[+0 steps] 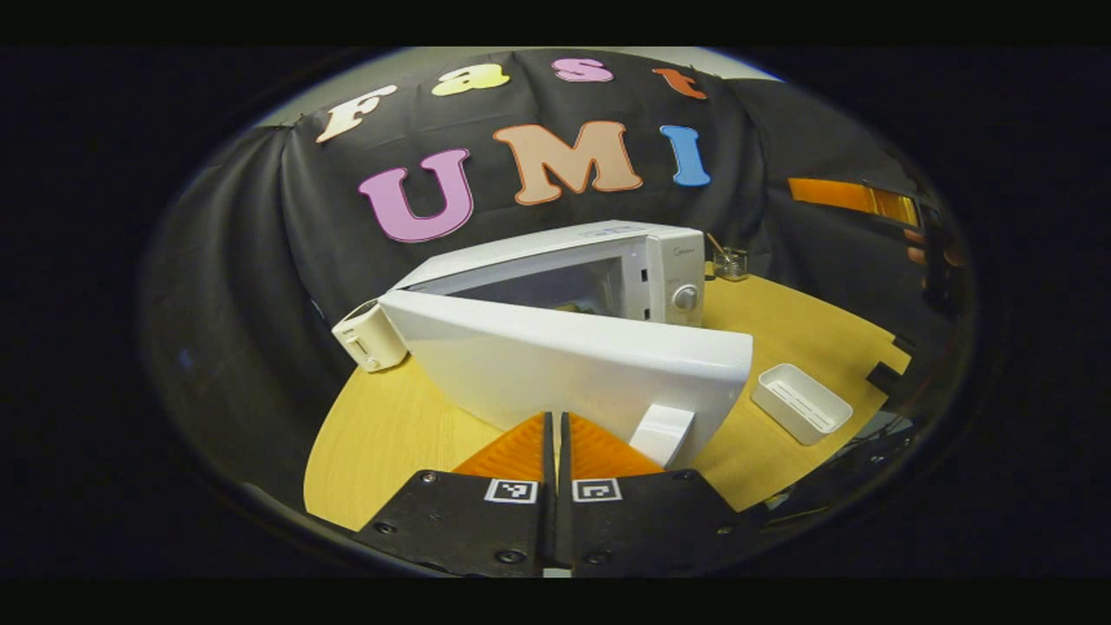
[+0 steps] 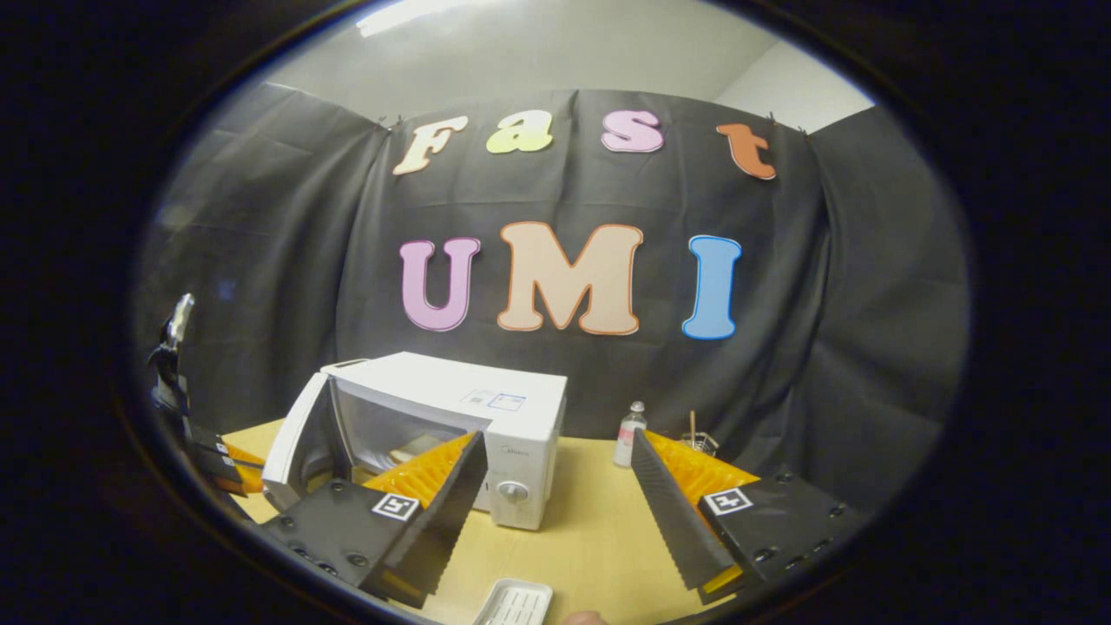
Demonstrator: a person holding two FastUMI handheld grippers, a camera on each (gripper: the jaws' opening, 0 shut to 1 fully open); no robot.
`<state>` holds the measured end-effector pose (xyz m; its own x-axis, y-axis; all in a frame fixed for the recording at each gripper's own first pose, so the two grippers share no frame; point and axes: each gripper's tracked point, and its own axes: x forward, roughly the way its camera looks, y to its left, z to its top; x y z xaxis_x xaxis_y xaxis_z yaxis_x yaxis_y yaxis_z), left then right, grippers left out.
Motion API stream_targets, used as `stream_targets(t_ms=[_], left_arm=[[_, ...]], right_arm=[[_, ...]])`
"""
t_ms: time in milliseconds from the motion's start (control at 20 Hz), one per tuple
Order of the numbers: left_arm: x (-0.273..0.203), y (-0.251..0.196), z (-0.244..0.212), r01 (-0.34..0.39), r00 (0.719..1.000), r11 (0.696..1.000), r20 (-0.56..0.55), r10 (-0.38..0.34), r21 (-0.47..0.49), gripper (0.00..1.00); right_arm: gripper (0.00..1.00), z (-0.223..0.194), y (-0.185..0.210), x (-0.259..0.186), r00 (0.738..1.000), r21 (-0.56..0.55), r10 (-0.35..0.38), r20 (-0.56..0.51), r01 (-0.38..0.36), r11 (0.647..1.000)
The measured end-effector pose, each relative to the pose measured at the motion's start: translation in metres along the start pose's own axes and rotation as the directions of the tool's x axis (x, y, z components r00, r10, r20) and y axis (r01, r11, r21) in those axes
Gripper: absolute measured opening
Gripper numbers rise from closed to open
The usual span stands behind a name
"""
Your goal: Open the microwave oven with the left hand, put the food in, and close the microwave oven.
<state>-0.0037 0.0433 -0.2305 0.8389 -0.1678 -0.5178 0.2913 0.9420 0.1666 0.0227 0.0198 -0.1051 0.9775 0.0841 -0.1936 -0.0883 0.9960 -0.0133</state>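
The microwave oven (image 1: 660,269) stands toward the table's (image 1: 382,434) back edge, its door (image 1: 564,365) swung partly open and hiding most of the cavity; something flat lies inside, hard to make out. The left gripper (image 1: 556,434), fingers together, sits against the door's outer face beside its handle (image 1: 664,432). The right gripper (image 2: 555,486) hovers with fingers wide apart, a white tray (image 2: 514,601) cut off below.
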Motion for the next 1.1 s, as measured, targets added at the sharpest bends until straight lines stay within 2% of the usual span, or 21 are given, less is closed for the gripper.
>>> stream_targets(t_ms=[250,500,1100], left_arm=[[0.016,-0.007,0.011,0.014,1.0,1.0,0.003,-0.014,-0.003,0.01],[0.031,-0.025,0.019,0.041,0.999,0.998,0.009,-0.041,-0.054,0.01],[0.069,-0.044,0.04,0.048,0.999,0.993,0.016,-0.047,-0.112,0.0]], right_arm=[[0.96,-0.003,0.003,0.0,0.999,0.013,0.03,-0.011,-0.03,0.999],[0.96,-0.002,-0.004,-0.003,0.999,0.001,0.041,-0.013,-0.041,0.999],[0.97,0.001,-0.037,0.0,1.0,0.044,0.004,-0.001,-0.004,0.999]])
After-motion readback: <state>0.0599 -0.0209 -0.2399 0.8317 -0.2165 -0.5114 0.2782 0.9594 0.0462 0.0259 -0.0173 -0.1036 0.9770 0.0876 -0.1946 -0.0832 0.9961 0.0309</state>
